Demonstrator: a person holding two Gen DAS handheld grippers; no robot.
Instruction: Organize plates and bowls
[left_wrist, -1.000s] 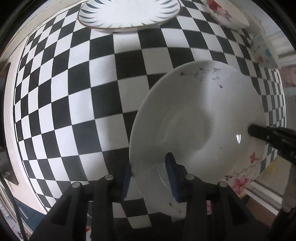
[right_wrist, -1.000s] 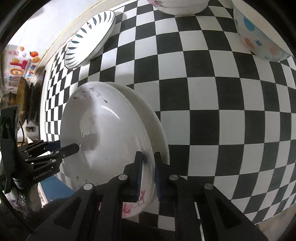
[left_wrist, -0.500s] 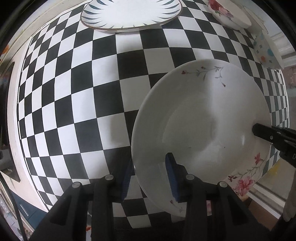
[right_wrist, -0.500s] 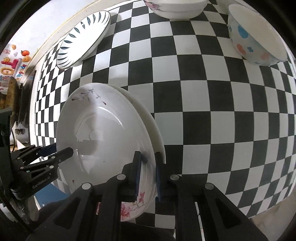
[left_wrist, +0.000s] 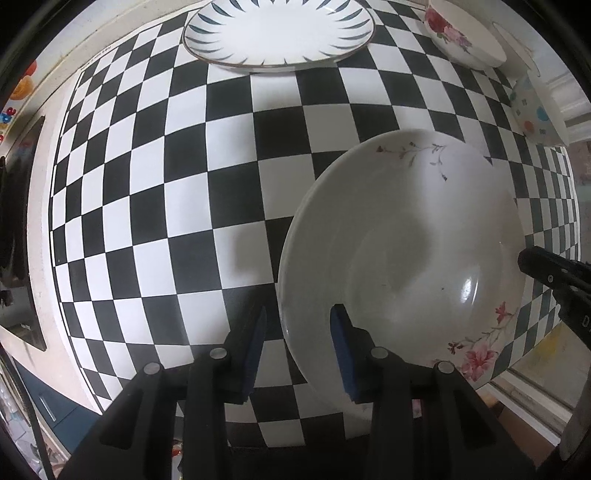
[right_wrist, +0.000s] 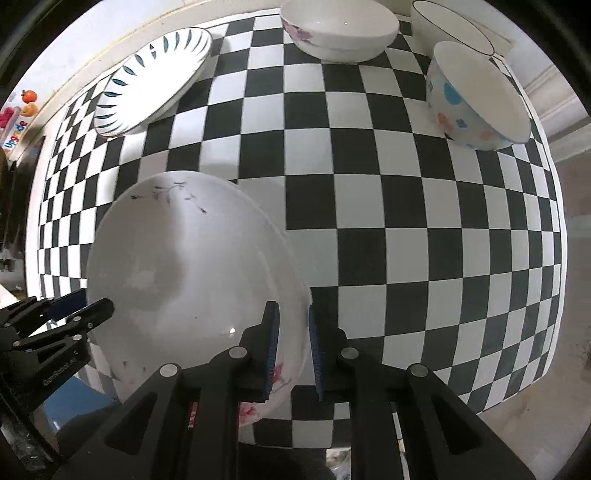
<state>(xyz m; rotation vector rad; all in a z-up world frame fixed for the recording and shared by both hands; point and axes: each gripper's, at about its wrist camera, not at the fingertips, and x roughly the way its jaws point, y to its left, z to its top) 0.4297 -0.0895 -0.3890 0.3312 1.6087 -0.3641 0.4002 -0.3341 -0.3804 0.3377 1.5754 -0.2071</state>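
Both sets of fingers are on the same piece of crockery, and it's coming up. The right gripper (right_wrist: 291, 345) has its blue pads pinching the near rim of the floral plate (right_wrist: 192, 280), one pad inside the dish, one outside. The left gripper (left_wrist: 295, 347) is at the opposite rim: its inner finger (left_wrist: 341, 345) lies against the plate's inside face, while the outer one stands a little off the edge, so whether both pads really bite I can't say for certain; it looks more like a loose bracket than a firm clamp.

What's new: compared with a second ago, the checked table (left_wrist: 155, 206) has shrunk away beneath the plate in both wrist views, and more of the far crockery has slid into frame. A second rim that peeked out from under the plate earlier in the right view is now only a thin edge. I read that as the plate lifted clear and ready to travel, perhaps toward the striped plate (left_wrist: 277, 33) at the back.

Both grippers point straight down at the table, flanking the plate left and right. Out beyond: the rose bowl (right_wrist: 340, 29) and the spotted bowl (right_wrist: 476, 99) wait along the far edge.
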